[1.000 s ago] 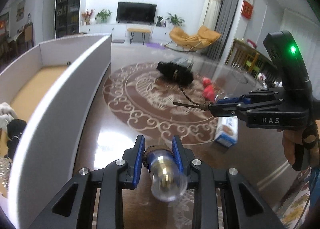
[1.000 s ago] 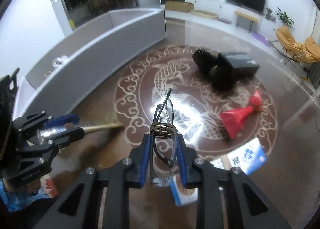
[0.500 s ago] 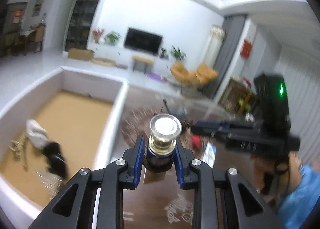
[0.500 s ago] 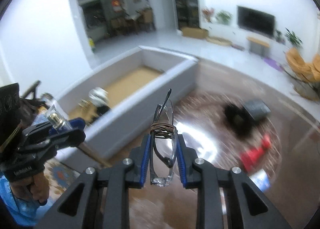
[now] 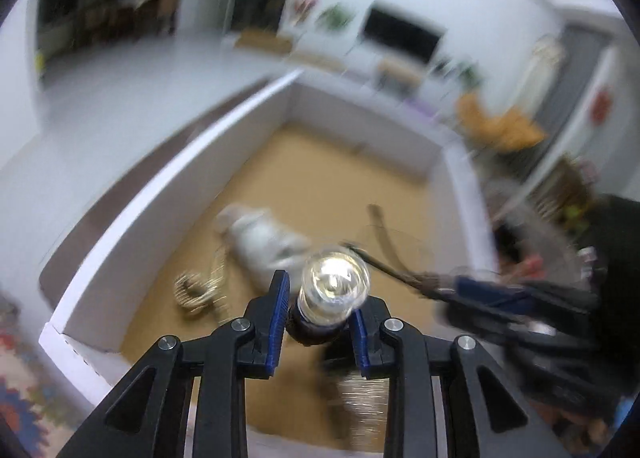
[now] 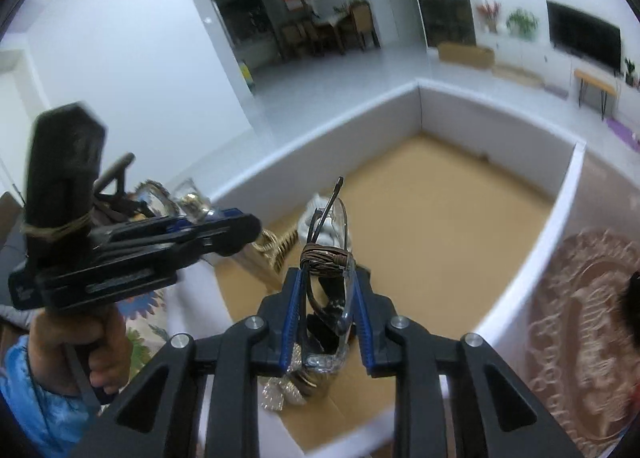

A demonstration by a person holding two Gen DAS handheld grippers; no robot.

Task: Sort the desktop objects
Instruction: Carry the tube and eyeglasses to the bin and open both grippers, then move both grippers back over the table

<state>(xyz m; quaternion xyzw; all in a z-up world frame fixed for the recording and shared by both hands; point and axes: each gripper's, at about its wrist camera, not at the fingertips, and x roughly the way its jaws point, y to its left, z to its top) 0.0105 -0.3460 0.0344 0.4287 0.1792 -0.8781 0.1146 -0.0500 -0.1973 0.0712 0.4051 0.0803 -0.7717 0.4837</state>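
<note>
Small glass bottle point(image 5: 335, 285) with a clear rounded cap, a gold collar and a dark body, seen end-on at lower centre of the left wrist view, between blue pads above the box interior. Folded spectacles point(image 6: 330, 254), dark-framed with clear lenses and a brown cord wound round the middle, standing on edge at lower centre of the right wrist view, one temple tip pointing up. White-walled cardboard box point(image 6: 416, 114) with a brown floor fills mid-frame; on its floor lie a white cloth-like item point(image 5: 260, 240) and a gold-coloured coiled piece point(image 5: 196, 292).
</note>
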